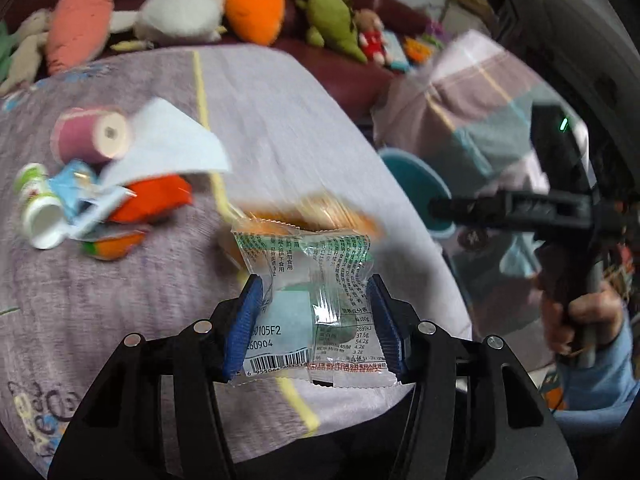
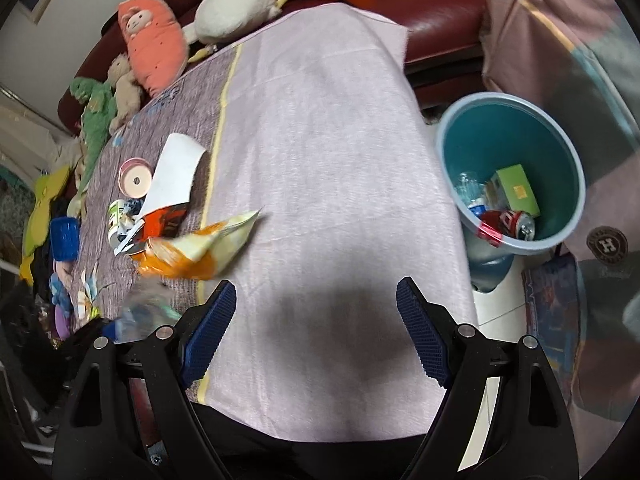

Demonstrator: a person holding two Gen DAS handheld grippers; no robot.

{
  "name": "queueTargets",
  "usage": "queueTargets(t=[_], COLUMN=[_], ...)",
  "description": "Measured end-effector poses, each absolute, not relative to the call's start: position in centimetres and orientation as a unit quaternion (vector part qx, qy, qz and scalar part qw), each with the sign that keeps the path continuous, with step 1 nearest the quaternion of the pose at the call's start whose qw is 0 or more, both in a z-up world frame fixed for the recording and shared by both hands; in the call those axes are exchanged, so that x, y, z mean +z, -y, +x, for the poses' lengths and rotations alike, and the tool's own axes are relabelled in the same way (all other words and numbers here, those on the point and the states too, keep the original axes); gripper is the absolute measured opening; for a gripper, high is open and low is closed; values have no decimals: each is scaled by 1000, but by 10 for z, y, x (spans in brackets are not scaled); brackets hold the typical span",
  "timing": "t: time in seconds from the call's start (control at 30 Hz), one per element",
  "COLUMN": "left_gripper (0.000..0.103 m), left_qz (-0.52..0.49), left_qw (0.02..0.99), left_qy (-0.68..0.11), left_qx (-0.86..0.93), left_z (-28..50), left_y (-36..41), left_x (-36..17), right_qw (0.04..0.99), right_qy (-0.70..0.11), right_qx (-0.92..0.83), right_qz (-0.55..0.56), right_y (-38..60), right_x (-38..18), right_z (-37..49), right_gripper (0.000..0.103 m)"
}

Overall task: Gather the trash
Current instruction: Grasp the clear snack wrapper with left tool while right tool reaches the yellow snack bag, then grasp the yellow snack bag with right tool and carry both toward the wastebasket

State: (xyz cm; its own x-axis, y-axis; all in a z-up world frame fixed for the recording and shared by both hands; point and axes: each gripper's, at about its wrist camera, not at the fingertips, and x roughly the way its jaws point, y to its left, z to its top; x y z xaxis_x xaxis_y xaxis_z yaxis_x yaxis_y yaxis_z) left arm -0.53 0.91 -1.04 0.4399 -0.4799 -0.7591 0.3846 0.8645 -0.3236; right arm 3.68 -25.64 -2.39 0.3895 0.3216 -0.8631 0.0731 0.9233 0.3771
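My left gripper (image 1: 315,284) is shut on a clear snack wrapper (image 1: 320,256) with a barcode, held up above the cloth-covered table (image 1: 300,120). Behind it lies a blurred orange-and-yellow chip bag (image 2: 200,252). Further left sits a pile: a pink tape roll (image 1: 92,140), a white paper sheet (image 1: 168,144), a small white bottle (image 1: 38,208) and a red-orange wrapper (image 1: 156,200). My right gripper (image 2: 316,284) stands open over bare cloth with nothing between its fingers. A teal bin (image 2: 516,120) on the floor to the right holds a red can, a green box and a crushed bottle.
Plush toys (image 1: 252,4) line the dark red sofa (image 2: 432,12) behind the table. A striped blanket (image 1: 472,92) covers furniture at the right, beside the bin. A hand (image 1: 588,320) grips the right gripper's handle. A patterned mat (image 2: 556,304) lies on the floor tiles.
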Motion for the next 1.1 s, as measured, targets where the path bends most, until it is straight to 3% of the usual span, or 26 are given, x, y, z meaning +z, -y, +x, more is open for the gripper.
queueTargets(t=[0.3, 0.73, 0.77, 0.8, 0.83, 1.1], left_gripper=[56, 57, 57, 57, 57, 57], left_qz=[-106, -110, -108, -107, -105, -92], left_qw=[868, 861, 861, 862, 862, 862], left_qy=[-451, -464, -464, -463, -463, -462], left_qx=[-180, -178, -178, -178, -177, -186], left_z=[18, 21, 21, 22, 22, 28], left_y=[-74, -77, -76, -76, -74, -57], left_x=[-11, -26, -26, -25, -24, -16], right_qw=[800, 762, 768, 770, 768, 802], right_qy=[-570, -608, -599, -595, -597, -553], right_qx=[119, 158, 164, 172, 177, 162], right_qz=[143, 157, 156, 154, 150, 155], right_y=[204, 164, 162, 159, 157, 186], right_x=[-28, -84, -83, -82, -82, -51], right_z=[53, 60, 59, 58, 58, 54], right_gripper=[79, 78, 71, 35, 20, 19])
